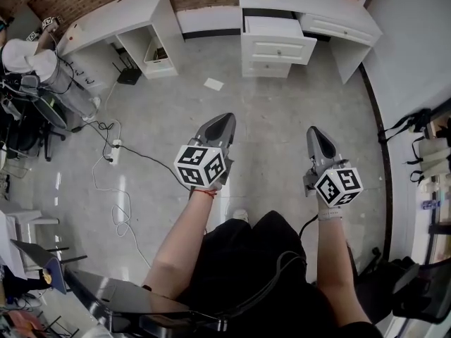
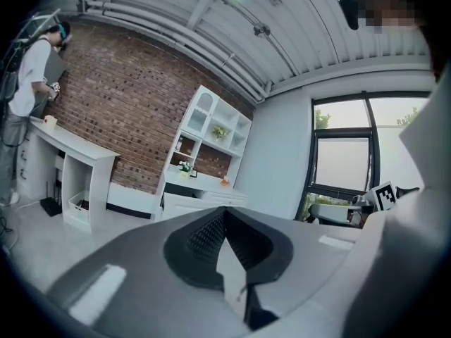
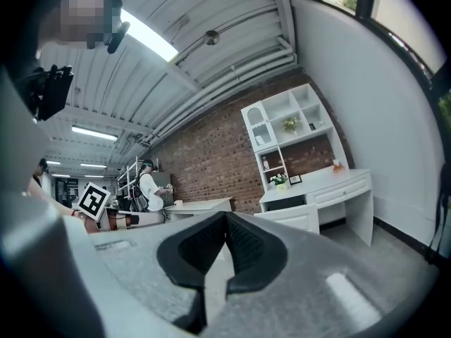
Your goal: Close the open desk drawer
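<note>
A white desk (image 1: 310, 2) stands against the far wall. Its top drawer (image 1: 278, 34) is pulled out over the grey floor, above two shut drawer fronts. My left gripper (image 1: 223, 123) and right gripper (image 1: 316, 138) hover over the floor well short of the desk, both pointing towards it. Both are shut with nothing between the jaws. In the left gripper view the shut jaws meet below the distant desk (image 2: 197, 199). In the right gripper view the desk (image 3: 317, 199) and its pulled-out drawer (image 3: 290, 219) show past the shut jaws.
A second white desk (image 1: 116, 16) stands far left with a router (image 1: 128, 73) under it. A white power strip (image 1: 113, 150) and cables lie on the floor at left. A paper sheet (image 1: 213, 84) lies before the drawers. A person (image 2: 29, 83) stands at the left desk.
</note>
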Tool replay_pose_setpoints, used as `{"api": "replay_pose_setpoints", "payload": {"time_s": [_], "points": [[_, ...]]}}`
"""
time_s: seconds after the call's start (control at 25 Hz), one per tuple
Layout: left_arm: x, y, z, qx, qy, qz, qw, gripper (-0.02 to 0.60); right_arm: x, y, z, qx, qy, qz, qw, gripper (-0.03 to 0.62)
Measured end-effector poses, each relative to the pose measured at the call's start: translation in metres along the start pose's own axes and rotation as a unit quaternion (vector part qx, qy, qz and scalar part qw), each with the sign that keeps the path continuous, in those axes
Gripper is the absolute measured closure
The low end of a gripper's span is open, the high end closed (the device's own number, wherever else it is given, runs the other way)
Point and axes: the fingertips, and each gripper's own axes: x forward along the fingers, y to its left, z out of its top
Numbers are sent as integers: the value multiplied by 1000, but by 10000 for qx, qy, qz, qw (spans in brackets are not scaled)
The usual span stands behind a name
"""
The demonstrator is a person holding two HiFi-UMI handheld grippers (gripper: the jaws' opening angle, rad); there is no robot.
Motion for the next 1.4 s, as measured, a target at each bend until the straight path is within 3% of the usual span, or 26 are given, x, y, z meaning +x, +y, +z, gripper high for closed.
{"api": "replay_pose_setpoints", "payload": {"time_s": [0.44,0.88,1.4], "points": [[64,21,-5,-52,137,65,9999,578,46,-60,-4,92,30,-69,9999,592],[169,57,39,-74,-80,266,9996,578,143,-131,43,-88,-64,198,9997,592],[276,61,48,-78,9,345,9994,578,201,-214,55,43,81,311,9995,592]]}}
